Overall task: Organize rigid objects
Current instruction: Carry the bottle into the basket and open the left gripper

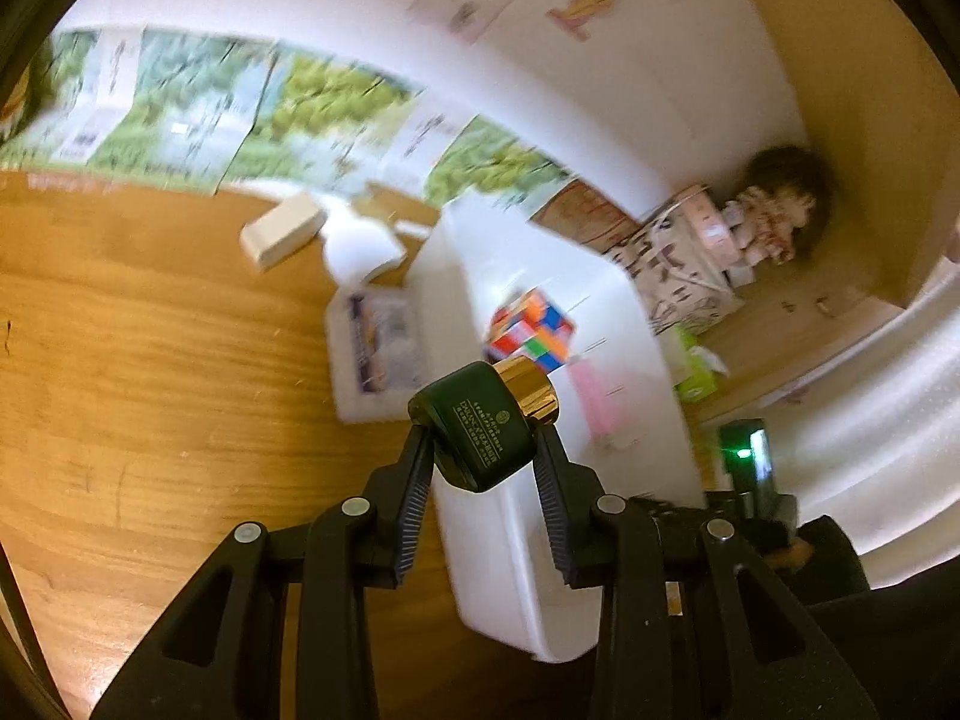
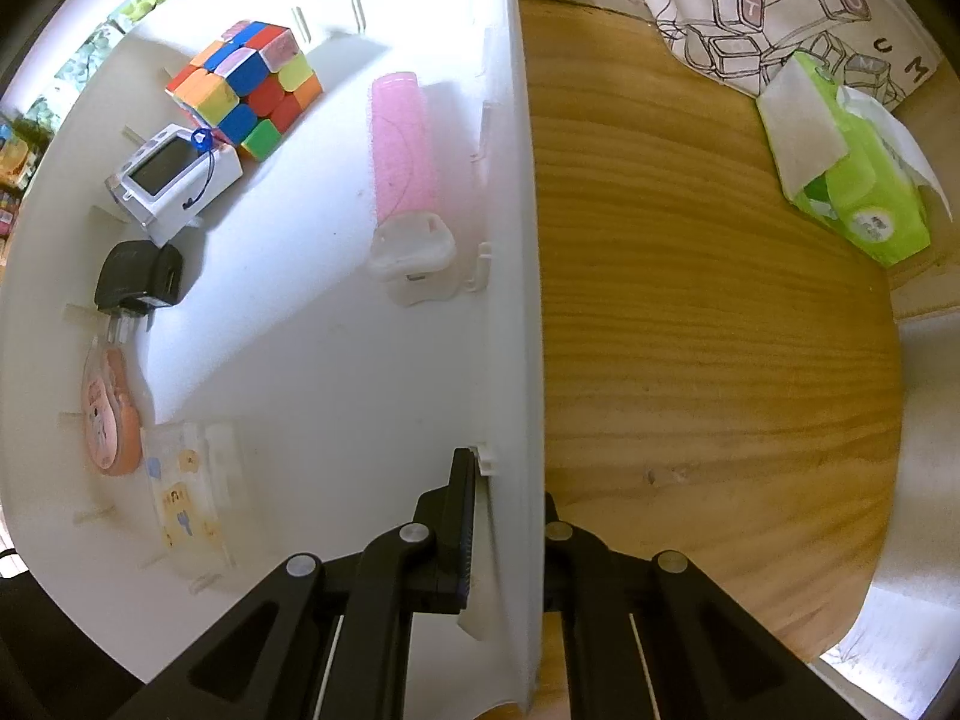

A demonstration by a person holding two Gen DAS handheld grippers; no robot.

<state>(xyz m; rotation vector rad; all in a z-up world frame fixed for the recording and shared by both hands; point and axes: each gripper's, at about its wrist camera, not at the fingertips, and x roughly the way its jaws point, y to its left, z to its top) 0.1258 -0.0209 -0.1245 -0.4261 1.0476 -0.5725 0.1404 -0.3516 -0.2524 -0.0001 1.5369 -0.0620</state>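
— What do I have in the left gripper (image 1: 483, 450)?

— My left fingers (image 1: 414, 498) are clamped on one dark green bottle (image 1: 474, 426) with a gold cap (image 1: 528, 390), held tilted in the air above the near wall of the white bin (image 1: 498, 570).

— And the right?

— My right gripper (image 2: 510, 510) pinches the bin's side wall (image 2: 516, 300), one finger inside and one outside over the wooden desk (image 2: 708, 360).

— What do I count in the bin?

— Going outward from my right fingers: one flat packet with cartoon prints (image 2: 183, 492), one peach-coloured oval item (image 2: 108, 414), one black charger plug (image 2: 141, 279), one white device with a dark screen (image 2: 174, 177), one pink roller on a white base (image 2: 402, 168), and one puzzle cube (image 2: 246, 87) at the far end. Six items, all lying on the bin floor.

— Anything outside the bin?

— On the right side, one green tissue pack (image 2: 852, 180) and, behind it, a printed cloth bag (image 2: 780, 6). On the left side, a flat box (image 1: 375, 354) just beside the bin, then a white block (image 1: 282, 231) and a blurred white object I cannot make out. Posters (image 1: 240, 108) line the wall behind.
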